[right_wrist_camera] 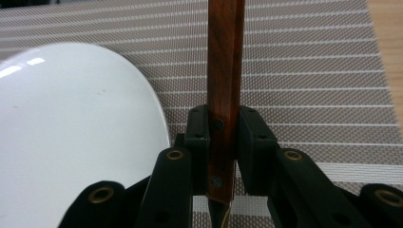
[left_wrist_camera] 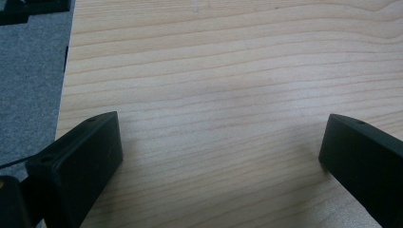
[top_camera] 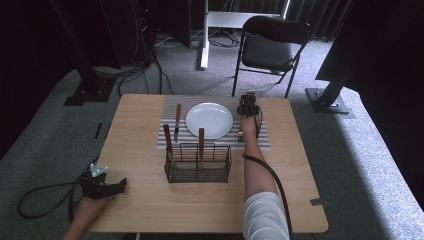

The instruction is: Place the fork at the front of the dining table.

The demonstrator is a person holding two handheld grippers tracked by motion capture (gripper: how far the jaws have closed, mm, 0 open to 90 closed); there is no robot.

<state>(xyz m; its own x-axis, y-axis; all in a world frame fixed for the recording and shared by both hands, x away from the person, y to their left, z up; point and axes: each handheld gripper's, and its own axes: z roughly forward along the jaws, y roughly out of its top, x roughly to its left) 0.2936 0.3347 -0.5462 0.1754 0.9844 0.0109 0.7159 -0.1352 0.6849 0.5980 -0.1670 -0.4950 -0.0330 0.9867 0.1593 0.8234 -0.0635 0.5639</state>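
Right gripper (right_wrist_camera: 223, 142) pinching a wooden-handled piece of cutlery (right_wrist_camera: 225, 71) over the striped placemat (right_wrist_camera: 309, 71), just right of the white plate (right_wrist_camera: 71, 133). Left gripper (left_wrist_camera: 221, 142) spread wide, idle on bare table (left_wrist_camera: 214, 57). Risk: released too early or askew, could knock the plate rim or land crooked.

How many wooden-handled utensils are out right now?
4: two standing in the wire caddy, one on the placemat left of the plate, one in the right gripper.
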